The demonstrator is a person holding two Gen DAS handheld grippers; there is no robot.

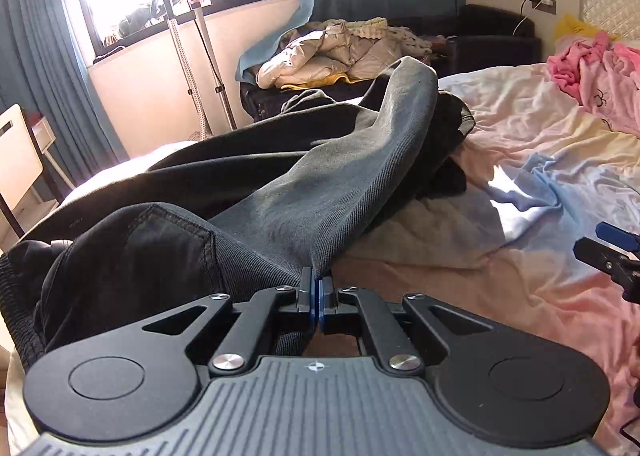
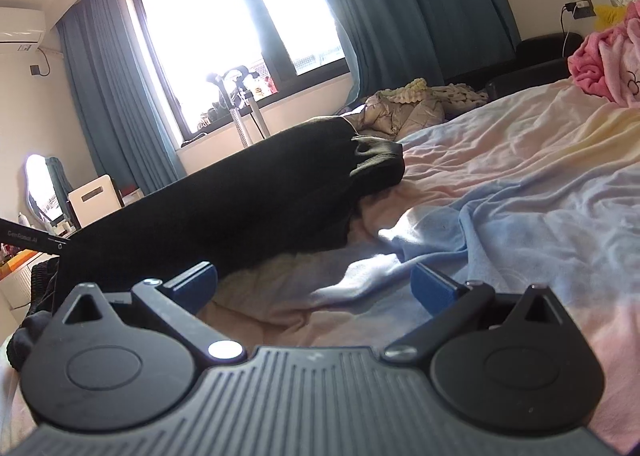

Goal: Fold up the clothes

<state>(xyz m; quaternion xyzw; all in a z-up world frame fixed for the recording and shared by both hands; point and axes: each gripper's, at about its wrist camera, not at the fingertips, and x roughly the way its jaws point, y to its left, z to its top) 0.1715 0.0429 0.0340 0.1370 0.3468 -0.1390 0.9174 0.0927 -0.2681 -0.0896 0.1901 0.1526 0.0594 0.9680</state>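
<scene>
The left tool (image 1: 316,288) is closed tight on a fold of the dark trousers (image 1: 280,184), and the grey cloth rises from its blue pads like a small tent. The right tool (image 2: 314,284) stands wide open with nothing between its pads, low over the bed sheet (image 2: 500,184), just to the right of the trousers. The trousers lie across the near left part of the bed, one part heaped on another, with the far end bunched up. I judge that the folding is only at its start: one edge is gripped, but no clean fold is seen and the cloth is not smoothed. Much is hidden. The waist end goes out of the frame at the near left, so I cannot tell which part is held. The pink clothes (image 1: 592,72) far right are cut off, and the window glare hides the sill.
</scene>
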